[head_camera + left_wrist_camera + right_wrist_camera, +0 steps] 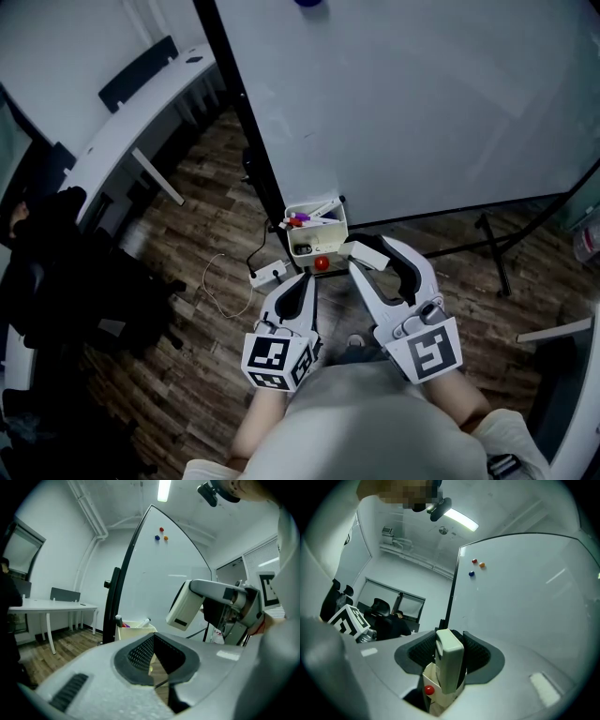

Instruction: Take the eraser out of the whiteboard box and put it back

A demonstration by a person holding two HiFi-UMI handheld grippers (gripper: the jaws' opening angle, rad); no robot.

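1. Right tongs are clenched on the white eraser, one pad on each side of it
2. The eraser is outside the whiteboard box, held just right of the box's near right corner
3. Left tongs are clenched with nothing between them, just near of the box, beside its red magnet
4. The box sits at the lower left corner of the whiteboard, with markers inside

Grey left claw and right claw, black-white marker cubes.

Eraser (in right gripper) beside box
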